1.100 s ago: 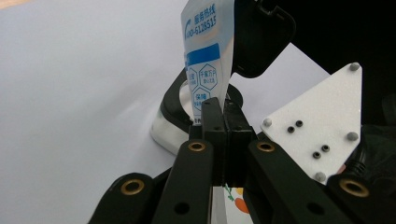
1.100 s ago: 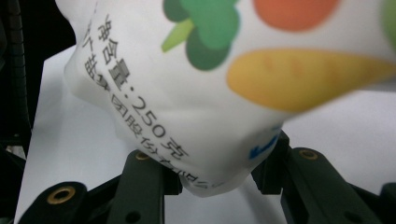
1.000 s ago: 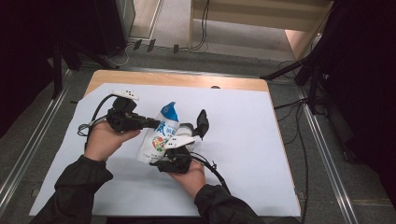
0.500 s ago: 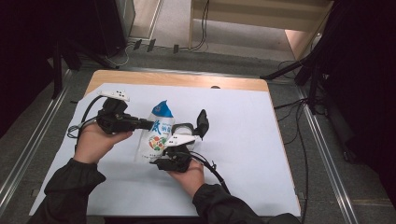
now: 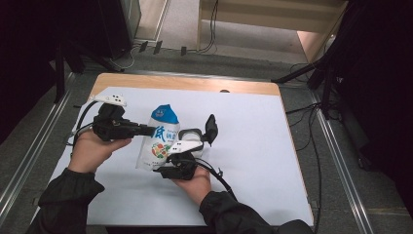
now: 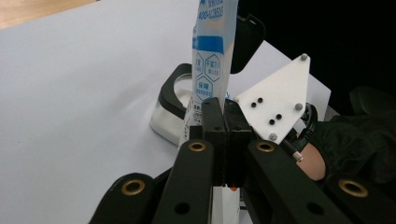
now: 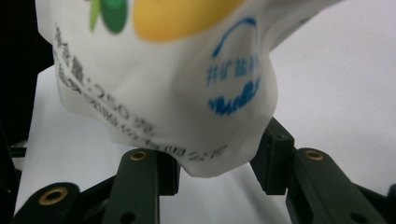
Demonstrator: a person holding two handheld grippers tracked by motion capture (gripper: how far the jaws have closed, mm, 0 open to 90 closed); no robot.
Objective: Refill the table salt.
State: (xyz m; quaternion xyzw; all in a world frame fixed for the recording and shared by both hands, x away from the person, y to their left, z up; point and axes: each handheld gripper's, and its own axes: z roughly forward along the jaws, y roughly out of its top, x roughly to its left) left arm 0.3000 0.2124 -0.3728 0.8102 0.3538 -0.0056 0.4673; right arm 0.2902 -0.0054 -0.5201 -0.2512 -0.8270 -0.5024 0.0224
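Observation:
A white and blue pouch (image 5: 158, 141) with fruit print stands tilted over the white sheet, held from two sides. My left gripper (image 5: 148, 130) comes in from the left and is shut on the pouch's side seam; in the left gripper view its jaws meet on the pouch (image 6: 212, 56). My right gripper (image 5: 155, 168) reaches in from below and holds the bottom. In the right gripper view the pouch's bulging bottom corner (image 7: 177, 79) sits between both pads, which press on it.
A small clear jar (image 5: 192, 136) with a black rim and an open black flip lid (image 5: 211, 127) stands just right of the pouch, by the right hand. The white sheet (image 5: 272, 146) covers a wooden table; cables and metal rails run alongside.
My left gripper has moved a little to the left and drawn the pouch's top that way. The right hand has stayed in place.

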